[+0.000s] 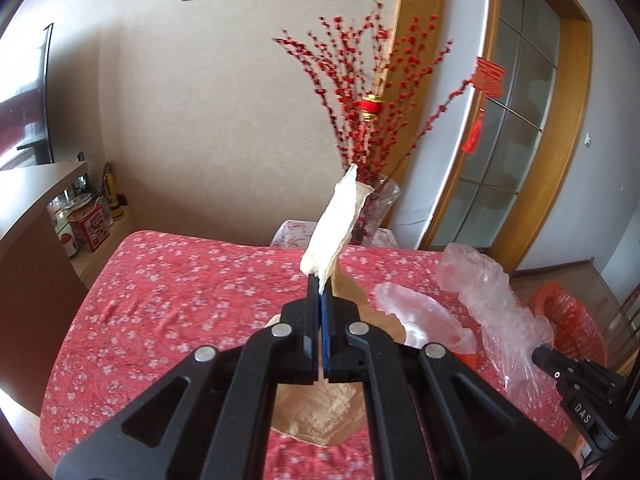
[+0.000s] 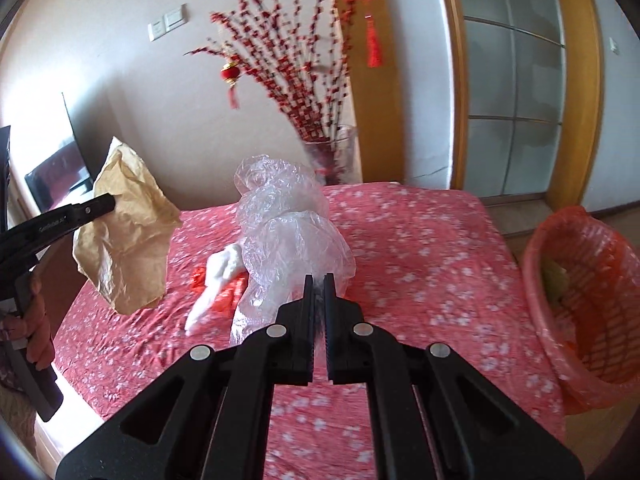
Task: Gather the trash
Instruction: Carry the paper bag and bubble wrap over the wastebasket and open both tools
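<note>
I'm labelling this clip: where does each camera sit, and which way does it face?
Left wrist: on the left gripper, looking across the table at the wall; paper pinched; right gripper shows.
Right wrist: on the right gripper, facing table and basket; plastic pinched; left gripper and hand show.
Shared: table, vase, both loads.

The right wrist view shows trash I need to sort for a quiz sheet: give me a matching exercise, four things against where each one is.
Things:
1. brown paper
2. clear plastic wrap
3. white tissue
4. orange basket

Places:
a. lying on the red tablecloth
b. pinched in the right gripper
c. beside the table's right edge
d. held up by the left gripper

Pairs: 1-d, 2-b, 3-a, 4-c
</note>
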`<state>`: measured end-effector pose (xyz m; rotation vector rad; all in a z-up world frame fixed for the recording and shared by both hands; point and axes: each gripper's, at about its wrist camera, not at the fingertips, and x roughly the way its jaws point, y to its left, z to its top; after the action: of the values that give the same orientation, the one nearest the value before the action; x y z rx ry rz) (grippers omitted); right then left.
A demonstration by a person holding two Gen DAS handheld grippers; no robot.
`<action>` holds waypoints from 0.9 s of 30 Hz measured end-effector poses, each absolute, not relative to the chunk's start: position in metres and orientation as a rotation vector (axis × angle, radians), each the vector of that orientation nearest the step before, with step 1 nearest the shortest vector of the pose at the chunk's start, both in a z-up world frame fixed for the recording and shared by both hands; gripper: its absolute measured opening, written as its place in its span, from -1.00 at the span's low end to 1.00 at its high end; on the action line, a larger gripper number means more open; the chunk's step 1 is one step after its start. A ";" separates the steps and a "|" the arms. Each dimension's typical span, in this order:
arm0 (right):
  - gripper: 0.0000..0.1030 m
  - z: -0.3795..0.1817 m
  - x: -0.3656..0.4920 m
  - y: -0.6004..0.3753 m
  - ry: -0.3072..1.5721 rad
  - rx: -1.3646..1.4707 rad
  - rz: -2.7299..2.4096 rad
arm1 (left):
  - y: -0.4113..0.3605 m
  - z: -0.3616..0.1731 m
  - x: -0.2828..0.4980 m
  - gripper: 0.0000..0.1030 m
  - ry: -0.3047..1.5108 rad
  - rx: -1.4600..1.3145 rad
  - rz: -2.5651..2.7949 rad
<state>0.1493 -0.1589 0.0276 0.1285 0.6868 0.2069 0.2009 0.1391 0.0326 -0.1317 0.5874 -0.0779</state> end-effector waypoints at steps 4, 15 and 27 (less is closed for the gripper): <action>-0.91 0.030 0.144 -0.176 0.678 0.143 0.179 | 0.119 0.036 0.200 -0.95 0.583 -0.108 -0.102; -0.91 0.038 0.133 -0.217 0.647 0.165 0.103 | 0.073 0.055 0.196 -0.95 0.552 -0.073 -0.175; -0.91 0.046 0.114 -0.280 0.613 0.212 -0.018 | -0.001 0.068 0.186 -0.95 0.527 -0.034 -0.308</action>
<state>0.1142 -0.2796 0.0456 0.2117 0.6131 -0.0184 0.1861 -0.0014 0.0677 -0.0340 0.5272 -0.3084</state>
